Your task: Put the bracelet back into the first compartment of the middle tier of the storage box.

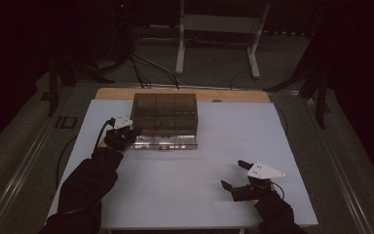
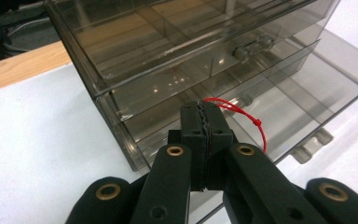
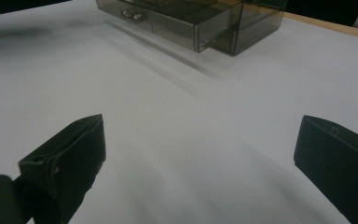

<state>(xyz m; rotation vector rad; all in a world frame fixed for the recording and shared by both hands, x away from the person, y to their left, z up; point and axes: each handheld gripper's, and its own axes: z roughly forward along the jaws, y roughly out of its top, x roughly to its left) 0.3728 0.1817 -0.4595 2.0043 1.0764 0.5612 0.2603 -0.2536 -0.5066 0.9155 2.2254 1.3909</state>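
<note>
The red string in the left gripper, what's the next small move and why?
Probably lower the left gripper a little into the pulled-out drawer, then open. Its jaws are shut on the red string, which hangs just above the drawer's compartments, while the right gripper rests open on the table.

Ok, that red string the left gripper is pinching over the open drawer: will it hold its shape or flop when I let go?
Probably flop: the red string hangs from the shut left gripper in a loose loop. It looks very thin and light, so it may cling to the pads. Its knot could snag on the drawer organizer.
</note>
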